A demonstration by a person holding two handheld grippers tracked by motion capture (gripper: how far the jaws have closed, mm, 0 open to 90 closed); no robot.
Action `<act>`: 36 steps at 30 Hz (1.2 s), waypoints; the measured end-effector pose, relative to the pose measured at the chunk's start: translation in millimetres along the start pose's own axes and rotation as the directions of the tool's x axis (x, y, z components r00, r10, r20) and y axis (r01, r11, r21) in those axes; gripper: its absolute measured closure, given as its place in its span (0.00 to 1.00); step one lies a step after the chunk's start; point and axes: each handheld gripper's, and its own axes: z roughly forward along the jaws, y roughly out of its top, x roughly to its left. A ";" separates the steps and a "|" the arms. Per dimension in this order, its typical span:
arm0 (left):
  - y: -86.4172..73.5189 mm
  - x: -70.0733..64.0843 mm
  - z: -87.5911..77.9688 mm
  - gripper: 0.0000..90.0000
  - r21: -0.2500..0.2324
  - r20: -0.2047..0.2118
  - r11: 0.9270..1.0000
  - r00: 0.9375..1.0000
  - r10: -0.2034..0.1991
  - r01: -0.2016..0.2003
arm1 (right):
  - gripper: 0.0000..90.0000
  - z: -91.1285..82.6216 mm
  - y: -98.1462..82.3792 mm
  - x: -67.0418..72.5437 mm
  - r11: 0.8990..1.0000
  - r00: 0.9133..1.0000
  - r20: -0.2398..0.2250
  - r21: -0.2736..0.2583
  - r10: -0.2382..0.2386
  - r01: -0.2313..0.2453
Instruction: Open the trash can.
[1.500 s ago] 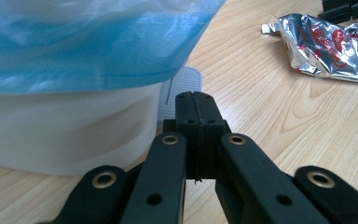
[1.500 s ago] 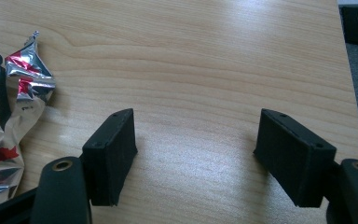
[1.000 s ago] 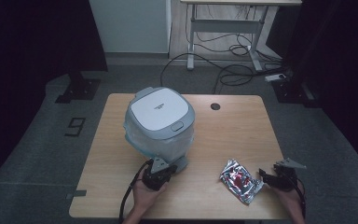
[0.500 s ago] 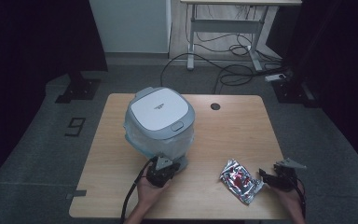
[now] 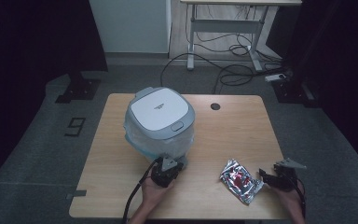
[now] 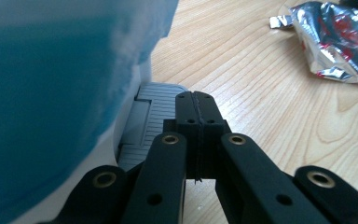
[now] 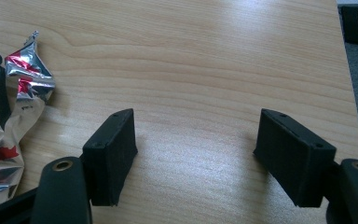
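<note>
Counter (image 5: 242, 135): pale wood, visible grain, smooth, slight sheen. Rice cooker (image 5: 161, 119): smooth plastic, white lid, grey trim, translucent film wrapped around body. Foil packet (image 5: 240, 180): crinkled, glossy, silver with red print. My fingers (image 7: 112, 154): matt black plastic, faintly ribbed pads. Floor (image 5: 60, 140): dull grey carpet.

From overhead we look down the light wooden table (image 5: 242, 135); both gripper views, low and close, share its crinkled silver-red foil packet (image 6: 340, 42) at 5 o'clock.

Closed left gripper (image 6: 198, 100) against grey cooker base (image 6: 151, 112), foil packet (image 6: 338, 39) beyond.
</note>
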 end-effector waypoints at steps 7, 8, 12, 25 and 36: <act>-1.1 0.0 5.0 1.00 0.005 -0.023 1.000 1.000 0.003 -0.003 | 0.31 0.0 0.0 0.0 1.000 1.000 0.000 0.000 0.000 0.000; -1.1 0.0 5.0 1.00 0.005 -0.023 1.000 1.000 0.003 -0.003 | 0.31 0.0 0.0 0.0 1.000 1.000 0.000 0.000 0.001 -0.001; -1.4 -0.5 7.0 1.00 0.007 -0.023 1.000 1.000 0.005 -0.005 | 0.31 0.0 0.0 0.0 1.000 1.000 0.000 0.000 0.000 0.000; -2.6 -4.0 10.7 1.00 0.009 -0.033 1.000 0.999 0.002 -0.002 | 0.31 0.0 0.0 -0.1 1.000 1.000 0.000 0.000 0.000 0.000; -3.8 -2.4 13.0 1.00 0.005 -0.070 1.000 0.997 0.020 -0.020 | 0.32 0.0 0.0 -0.1 1.000 1.000 0.000 0.000 0.001 -0.001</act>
